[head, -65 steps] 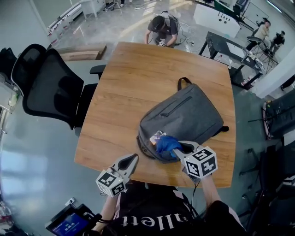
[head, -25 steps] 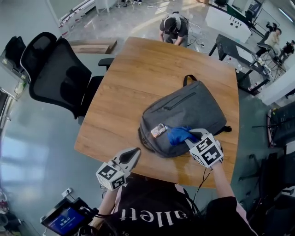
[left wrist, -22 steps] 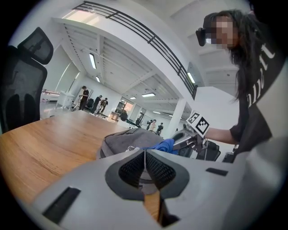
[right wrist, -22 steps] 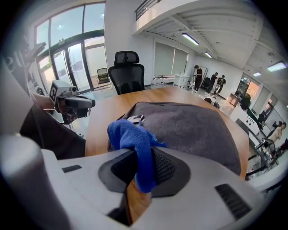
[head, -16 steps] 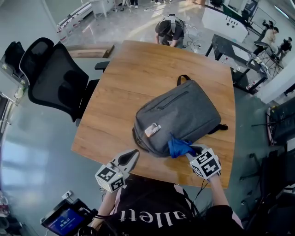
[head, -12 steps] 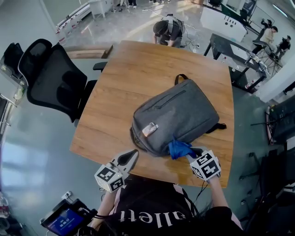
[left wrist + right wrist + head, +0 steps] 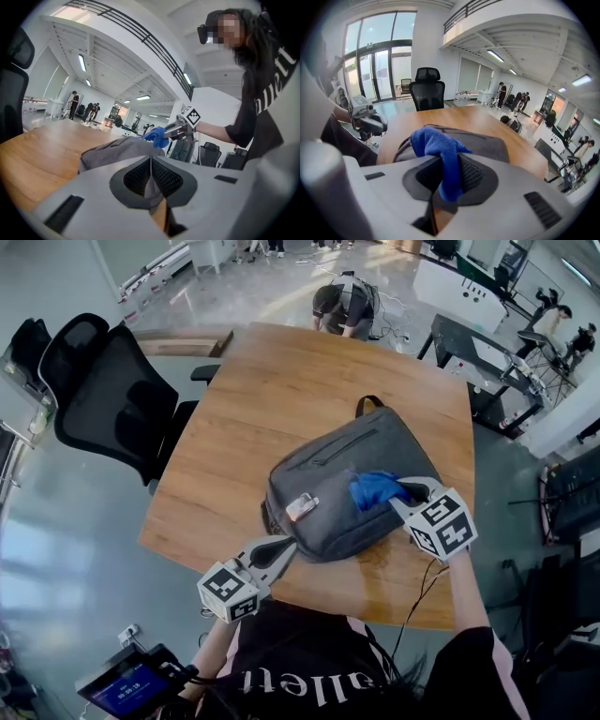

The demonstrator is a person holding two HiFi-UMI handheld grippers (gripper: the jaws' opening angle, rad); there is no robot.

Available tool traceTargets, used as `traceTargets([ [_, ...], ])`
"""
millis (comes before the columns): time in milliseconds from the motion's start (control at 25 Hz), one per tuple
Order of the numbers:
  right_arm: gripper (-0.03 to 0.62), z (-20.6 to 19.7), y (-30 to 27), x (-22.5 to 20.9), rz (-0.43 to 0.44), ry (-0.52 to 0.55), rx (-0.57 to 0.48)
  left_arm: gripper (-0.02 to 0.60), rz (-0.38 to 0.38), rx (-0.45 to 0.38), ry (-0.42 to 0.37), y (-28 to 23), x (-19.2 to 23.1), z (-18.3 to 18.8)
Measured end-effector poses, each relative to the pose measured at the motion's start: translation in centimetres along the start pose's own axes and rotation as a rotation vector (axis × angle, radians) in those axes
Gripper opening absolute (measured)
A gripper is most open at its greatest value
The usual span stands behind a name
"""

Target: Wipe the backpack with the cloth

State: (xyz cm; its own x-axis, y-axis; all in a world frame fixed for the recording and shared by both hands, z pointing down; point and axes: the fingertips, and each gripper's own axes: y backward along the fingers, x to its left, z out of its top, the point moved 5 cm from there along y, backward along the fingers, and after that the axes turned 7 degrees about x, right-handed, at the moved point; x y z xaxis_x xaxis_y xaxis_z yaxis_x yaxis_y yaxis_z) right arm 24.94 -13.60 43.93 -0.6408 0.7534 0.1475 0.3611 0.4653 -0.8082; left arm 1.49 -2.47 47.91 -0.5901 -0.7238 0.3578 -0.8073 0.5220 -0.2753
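Backpack: the backpack is grey woven fabric, a soft rounded rectangle lying flat on the near right part of the table.
Backpack details: a black handle loop sits at the far end, a slanted zip crosses the front panel, and a small pale tag lies toward the near left end.
Cloth: the cloth is bright blue and fluffy, bunched into a loose wad. It sits on the backpack's upper face, right of the middle.
Right gripper: the right gripper has a pale grey plastic shell, black ribbed pads and a black-and-white marker cube. Its jaws are clamped on the cloth. In the right gripper view a fold hangs down between the pads and the rest puffs out ahead of them.
Right arm: it reaches in over the table's near right edge, with the forearm bare below a black sleeve. The gripper points left across the bag.
Left gripper: the left gripper is of the same make, and its jaws are pressed together with nothing between them.
Left arm: it is held low at the near table edge. The tips point at the backpack's near left corner, just beside it, and contact cannot be made out.
Table: a warm brown wood-grain top with rounded corners.
Chair: a black mesh-backed office chair stands at the table's left side.
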Motion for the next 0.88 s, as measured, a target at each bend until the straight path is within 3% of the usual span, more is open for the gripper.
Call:
traceTargets([
  [200, 0.078, 6.1, -3.8, -5.9, -0.03, 0.09, 0.007, -0.002, -0.036, -0.038, -0.02, -1.9, -0.6, 1.6],
  [440, 0.078, 11.2, -9.7, -10.2, -0.002, 0.103, 0.065, -0.003, -0.071, -0.031, -0.028, -3.3, -1.7, 2.3],
  [680, 0.078, 11.0, -13.3, -11.5, -0.033, 0.169, 0.194, -0.002, -0.056, -0.028, -0.004, -3.3, -1.7, 2.1],
  [880, 0.078, 9.5, -12.3, -11.0, -0.013, 0.181, 0.195, -0.002, -0.02, -0.026, 0.023, -2.9, -0.7, 1.7],
])
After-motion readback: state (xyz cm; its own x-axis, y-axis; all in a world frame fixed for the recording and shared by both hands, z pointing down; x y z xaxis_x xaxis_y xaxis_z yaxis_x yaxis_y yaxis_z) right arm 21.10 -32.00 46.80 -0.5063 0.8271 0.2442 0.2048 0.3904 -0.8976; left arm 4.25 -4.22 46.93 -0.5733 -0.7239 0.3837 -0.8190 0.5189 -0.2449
